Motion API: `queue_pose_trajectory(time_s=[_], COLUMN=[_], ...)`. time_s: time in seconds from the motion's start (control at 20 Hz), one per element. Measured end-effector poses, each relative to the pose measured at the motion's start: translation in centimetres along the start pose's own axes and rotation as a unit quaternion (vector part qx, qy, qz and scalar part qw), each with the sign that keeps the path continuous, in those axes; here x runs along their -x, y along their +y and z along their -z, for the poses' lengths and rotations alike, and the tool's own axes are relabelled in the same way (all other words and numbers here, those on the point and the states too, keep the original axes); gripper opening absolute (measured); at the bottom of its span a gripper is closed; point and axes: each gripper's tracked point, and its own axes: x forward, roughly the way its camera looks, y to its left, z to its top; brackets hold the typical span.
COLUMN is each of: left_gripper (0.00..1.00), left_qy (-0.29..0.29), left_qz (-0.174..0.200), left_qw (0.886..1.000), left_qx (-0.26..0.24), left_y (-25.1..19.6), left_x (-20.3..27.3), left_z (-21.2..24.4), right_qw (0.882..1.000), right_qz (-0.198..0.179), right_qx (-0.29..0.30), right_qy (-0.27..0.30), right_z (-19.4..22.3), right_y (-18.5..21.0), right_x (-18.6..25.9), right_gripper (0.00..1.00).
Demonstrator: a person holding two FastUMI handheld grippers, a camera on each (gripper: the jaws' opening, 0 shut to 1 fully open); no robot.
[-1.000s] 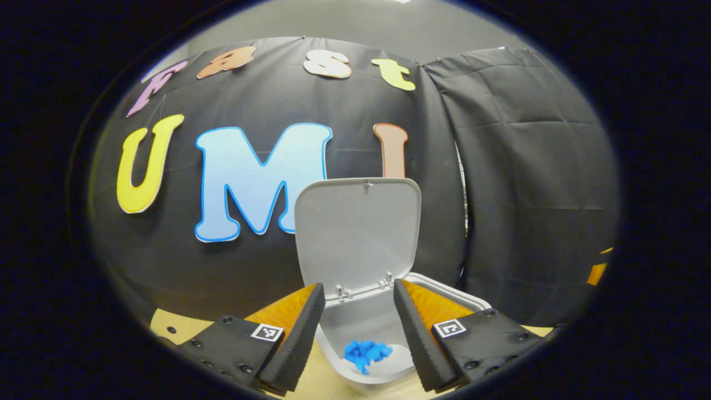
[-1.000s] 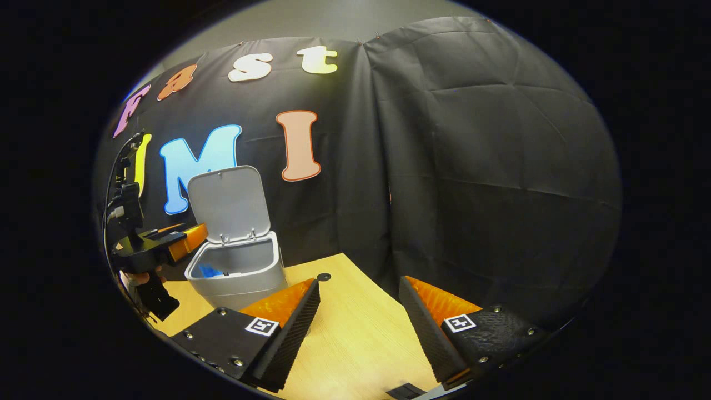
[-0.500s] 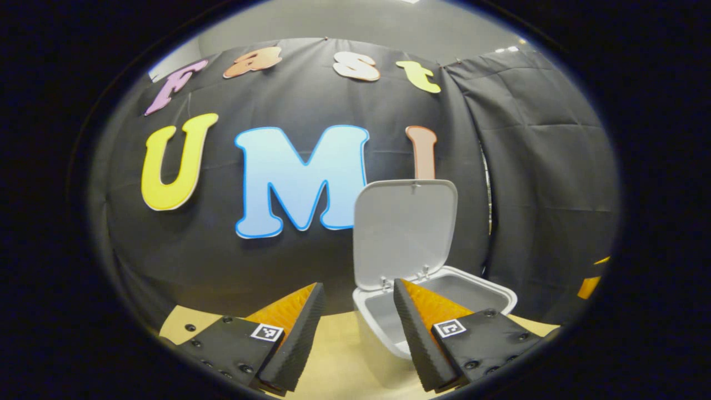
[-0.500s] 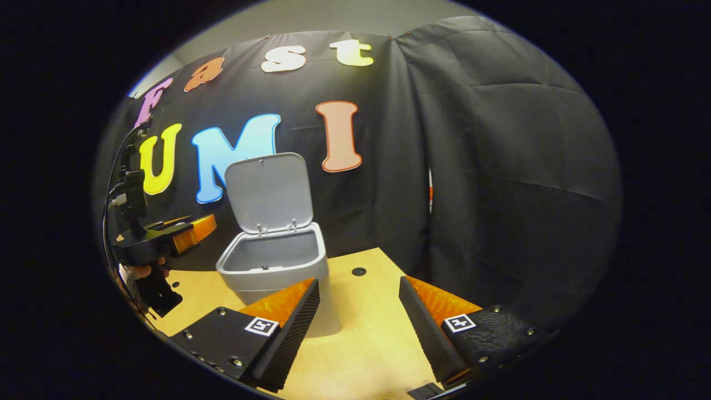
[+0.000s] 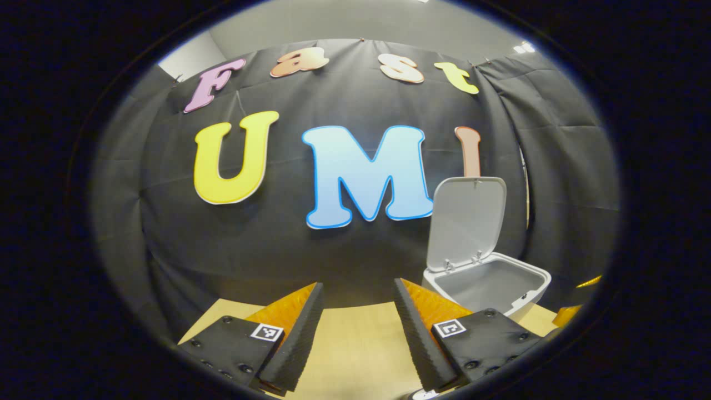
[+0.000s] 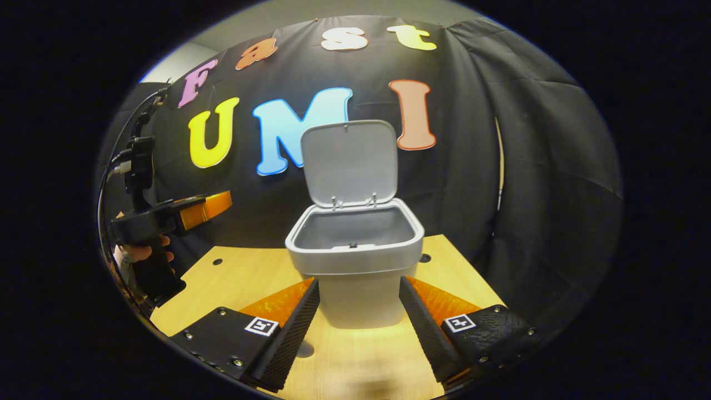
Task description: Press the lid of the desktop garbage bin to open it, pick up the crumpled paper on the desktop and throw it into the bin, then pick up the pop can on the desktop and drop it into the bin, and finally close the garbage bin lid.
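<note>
We find the right gripper [image 6: 358, 328] wide open and empty, with the garbage bin [image 6: 355, 261] directly ahead of it on the desktop [image 6: 233, 278], its body rising between the two fingers in the right gripper view. The lid [image 6: 350, 164] stands upright at the far side of the bin. The left gripper [image 5: 355, 333] is likewise spread and holds nothing; from it the bin sits ahead and off to the right.

Risks, in our judgement: the upright lid could be knocked shut by a careless approach over the rim, and a light bin may slide or tip if a finger catches its near wall. We cannot see the pop can or the crumpled paper, so we cannot tell where they lie. Nothing stands between the right gripper and the bin. The hand [image 6: 141, 253] holding the left gripper stays well off to the right gripper's left.
</note>
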Motion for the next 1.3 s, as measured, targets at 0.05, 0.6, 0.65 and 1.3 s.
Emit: queue_pose_trajectory(time_s=[0.05, 0.6, 0.65, 1.3], left_gripper=[0.87, 0.83, 0.87, 0.87], left_qy=[0.003, 0.03, 0.031, 0.05], left_qz=[-0.008, -0.093, -0.1, -0.171], left_qw=[1.0, 0.995, 0.994, 0.984], left_qx=[-0.001, 0.006, 0.007, 0.013], left_y=[1.0, 10.0, 10.9, 18.9], left_x=[0.5, 5.6, 6.2, 10.3], left_z=[0.3, 3.0, 3.3, 5.3], right_qw=[1.0, 0.985, 0.984, 0.961], right_qz=[-0.014, -0.113, -0.118, -0.136], right_qx=[0.007, 0.078, 0.08, 0.111], right_qy=[0.008, 0.101, 0.111, 0.215], right_z=[0.7, 7.7, 8.5, 16.3], right_y=[1.1, 8.7, 9.0, 11.9], right_x=[-0.4, -4.1, -4.3, -7.5], right_gripper=[0.93, 0.98, 0.98, 0.98])
